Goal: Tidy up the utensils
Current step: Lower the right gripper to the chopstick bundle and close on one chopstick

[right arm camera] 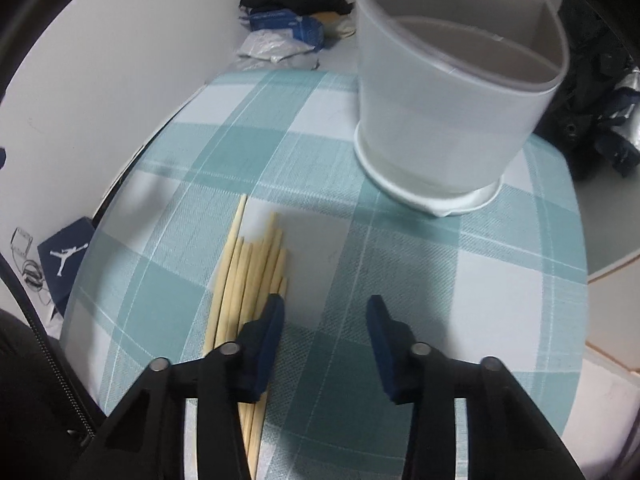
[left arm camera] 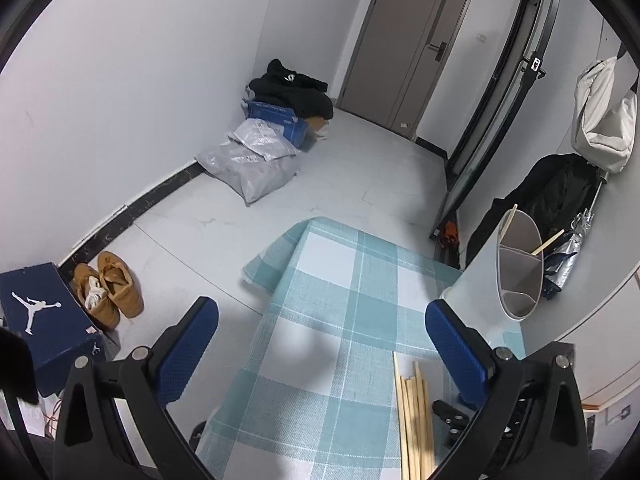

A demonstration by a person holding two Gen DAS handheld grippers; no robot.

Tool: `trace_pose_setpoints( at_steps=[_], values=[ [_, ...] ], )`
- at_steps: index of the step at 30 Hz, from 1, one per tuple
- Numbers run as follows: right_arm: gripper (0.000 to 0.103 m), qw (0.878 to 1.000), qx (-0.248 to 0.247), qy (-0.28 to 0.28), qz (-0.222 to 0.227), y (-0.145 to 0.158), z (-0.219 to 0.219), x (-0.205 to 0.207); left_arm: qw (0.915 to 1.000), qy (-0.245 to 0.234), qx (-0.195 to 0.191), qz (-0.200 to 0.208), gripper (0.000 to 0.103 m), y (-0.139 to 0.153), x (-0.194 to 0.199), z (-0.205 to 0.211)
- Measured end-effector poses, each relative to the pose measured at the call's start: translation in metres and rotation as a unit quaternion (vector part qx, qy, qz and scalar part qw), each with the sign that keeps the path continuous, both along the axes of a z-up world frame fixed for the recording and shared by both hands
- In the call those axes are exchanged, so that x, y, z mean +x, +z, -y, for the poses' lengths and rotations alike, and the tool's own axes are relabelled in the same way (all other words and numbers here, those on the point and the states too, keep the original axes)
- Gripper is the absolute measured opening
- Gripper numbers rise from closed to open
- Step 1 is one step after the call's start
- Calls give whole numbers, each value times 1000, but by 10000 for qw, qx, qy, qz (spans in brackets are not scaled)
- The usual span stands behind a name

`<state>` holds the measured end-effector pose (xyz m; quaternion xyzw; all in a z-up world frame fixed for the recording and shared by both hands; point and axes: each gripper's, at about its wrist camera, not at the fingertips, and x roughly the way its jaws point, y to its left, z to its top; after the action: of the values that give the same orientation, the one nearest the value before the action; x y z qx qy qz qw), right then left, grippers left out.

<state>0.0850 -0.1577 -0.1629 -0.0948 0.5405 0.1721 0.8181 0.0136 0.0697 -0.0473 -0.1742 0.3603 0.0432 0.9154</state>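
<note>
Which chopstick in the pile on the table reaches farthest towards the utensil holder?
The leftmost chopstick: in the right wrist view its tapered tip sticks out well beyond the other chopsticks, which end in a shorter cluster beside it.

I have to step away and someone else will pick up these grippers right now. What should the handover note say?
Left gripper: open, empty, above the checked tablecloth.
Right gripper: open, nothing between its pads, low over the cloth, its left finger at the right edge of the loose chopsticks.
Holder: white, divided, upright on the far right of the table.
Done: two chopsticks already stand in the holder.
Left: the pile on the cloth still has to go in; the right gripper must shift over the pile before closing.
</note>
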Motion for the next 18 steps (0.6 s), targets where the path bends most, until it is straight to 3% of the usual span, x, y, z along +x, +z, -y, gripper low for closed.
trace_pose_setpoints(
  at_steps=[7,18],
  values=[
    [29,9999,-36,137,-40,1,-6,-6,9999,7,-94,-71,102,1,1,-1],
    [29,9984,-355,385,-215,-2,-23,-3,9996,226,-119,-86,102,0,3,-11]
  ],
)
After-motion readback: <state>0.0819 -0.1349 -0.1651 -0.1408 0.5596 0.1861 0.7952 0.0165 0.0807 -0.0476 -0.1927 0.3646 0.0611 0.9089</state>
